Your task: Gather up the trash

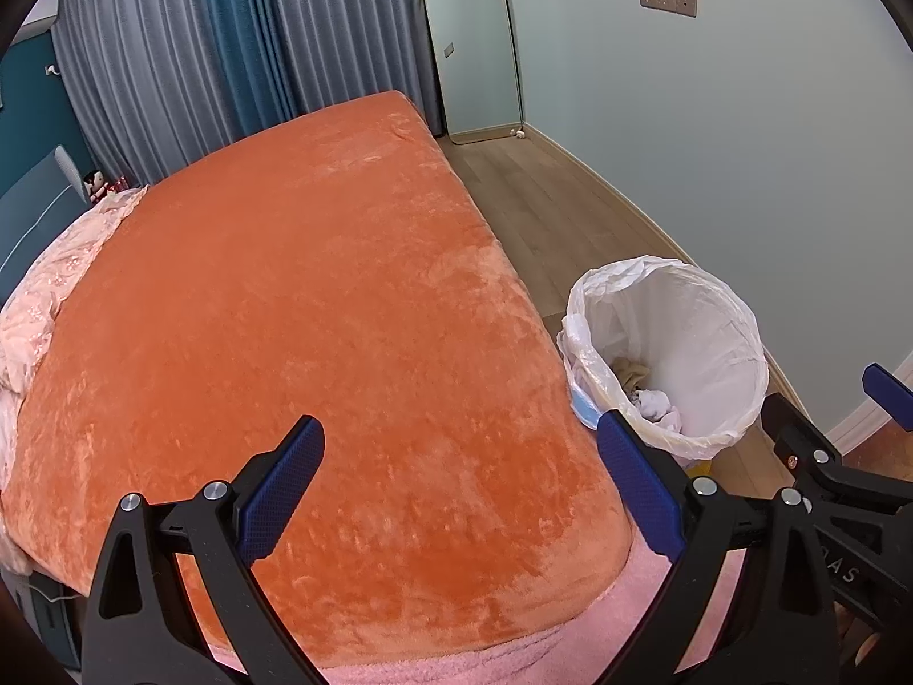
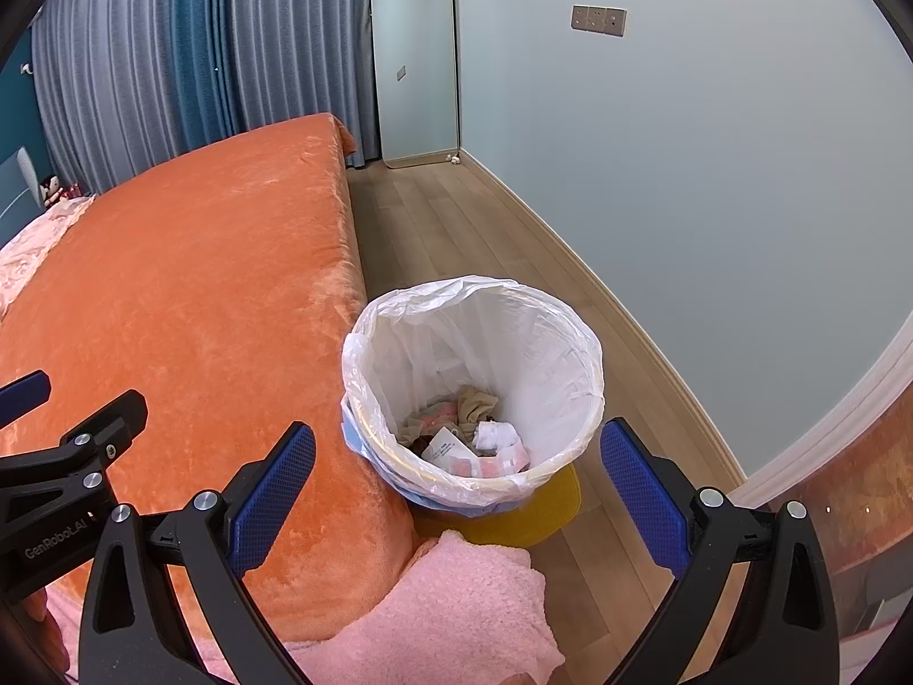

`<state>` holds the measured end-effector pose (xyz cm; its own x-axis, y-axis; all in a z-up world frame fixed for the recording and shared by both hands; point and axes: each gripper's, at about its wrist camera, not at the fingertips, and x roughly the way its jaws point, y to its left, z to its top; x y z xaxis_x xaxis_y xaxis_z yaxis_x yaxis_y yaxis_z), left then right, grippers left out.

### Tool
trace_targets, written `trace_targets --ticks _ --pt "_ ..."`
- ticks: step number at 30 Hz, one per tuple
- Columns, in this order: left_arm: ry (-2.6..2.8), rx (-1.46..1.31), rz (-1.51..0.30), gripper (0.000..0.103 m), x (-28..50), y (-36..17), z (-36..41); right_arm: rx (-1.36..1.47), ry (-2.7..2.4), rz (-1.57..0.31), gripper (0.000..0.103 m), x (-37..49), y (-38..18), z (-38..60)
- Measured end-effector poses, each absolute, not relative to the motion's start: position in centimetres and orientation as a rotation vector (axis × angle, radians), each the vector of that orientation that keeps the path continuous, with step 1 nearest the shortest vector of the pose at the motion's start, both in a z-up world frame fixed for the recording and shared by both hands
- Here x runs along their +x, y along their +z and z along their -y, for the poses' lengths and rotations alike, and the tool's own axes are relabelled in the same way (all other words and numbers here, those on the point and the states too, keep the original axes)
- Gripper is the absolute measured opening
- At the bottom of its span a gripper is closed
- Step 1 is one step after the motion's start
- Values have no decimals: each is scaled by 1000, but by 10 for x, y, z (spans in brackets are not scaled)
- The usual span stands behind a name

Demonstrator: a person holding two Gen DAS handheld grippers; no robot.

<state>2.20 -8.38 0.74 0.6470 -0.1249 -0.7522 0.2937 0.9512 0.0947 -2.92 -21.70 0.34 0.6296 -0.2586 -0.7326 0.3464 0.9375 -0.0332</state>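
Both black grippers with blue-padded fingers, left (image 1: 459, 491) and right (image 2: 456, 491), hung spread wide and empty, so the sound move was scanning the orange plush bedspread (image 1: 285, 297) before closing out, trash (image 2: 462, 436) already lying inside the white-lined round bin (image 2: 570, 342) beside it.

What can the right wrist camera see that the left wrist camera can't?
Only the right wrist view shows the bottom of the bin: a white paper slip among crumpled tissues and cloth, plus the bin's yellow base. It also shows the left hand-held gripper at its left edge.

Only the left wrist view shows most of the pink quilt at the bed's far side, and the right hand-held gripper at its right edge.

Both show the orange blanket, the lined trash bin, the curtains, the mirror and open, empty jaws.
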Motion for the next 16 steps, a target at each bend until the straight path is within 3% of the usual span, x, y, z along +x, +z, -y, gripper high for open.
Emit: trace_targets --ticks 16 --pt "-270 228 -854 92 22 4 88 125 -361 -824 96 -32 1 220"
